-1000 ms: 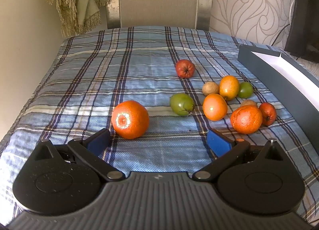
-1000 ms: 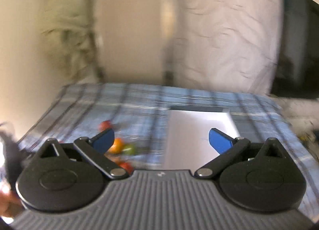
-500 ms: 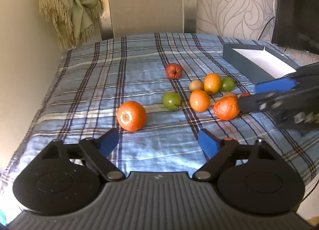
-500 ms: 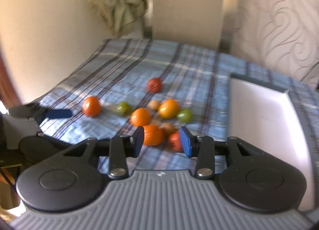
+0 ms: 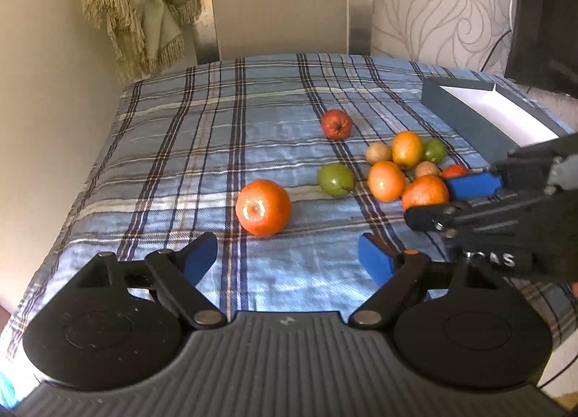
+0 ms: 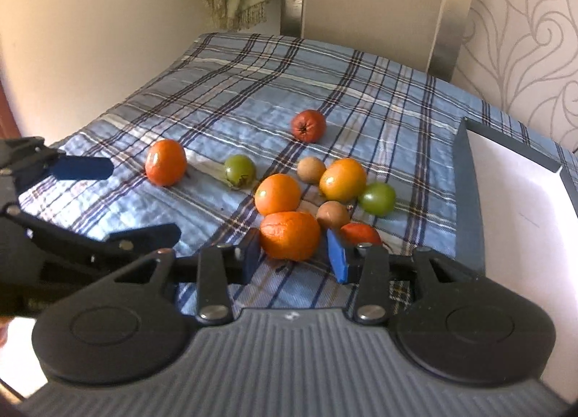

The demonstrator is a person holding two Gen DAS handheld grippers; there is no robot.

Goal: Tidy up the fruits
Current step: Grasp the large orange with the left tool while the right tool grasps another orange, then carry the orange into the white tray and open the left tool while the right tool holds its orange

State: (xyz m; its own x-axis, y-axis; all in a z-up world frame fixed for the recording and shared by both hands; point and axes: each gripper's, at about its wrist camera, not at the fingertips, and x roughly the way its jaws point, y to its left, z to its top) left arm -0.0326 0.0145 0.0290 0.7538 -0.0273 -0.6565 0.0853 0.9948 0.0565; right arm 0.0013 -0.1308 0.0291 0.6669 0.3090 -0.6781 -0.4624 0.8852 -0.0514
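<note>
Several fruits lie on the plaid cloth. A large orange sits alone just ahead of my open, empty left gripper. My right gripper has its jaws partly closed around the near orange of the cluster, pads beside it; contact is unclear. It also shows in the left wrist view. Behind it lie another orange, a yellow-orange fruit, green fruits, brown fruits, a small red fruit and a red apple.
A dark box with a white inside stands on the right of the cloth, also seen in the left wrist view. A chair back and a hanging fringed scarf are behind the table. A wall runs along the left.
My right gripper swung down to the fruit cluster and narrowed its jaws around the near orange. My left gripper pulled back and rose a little.
</note>
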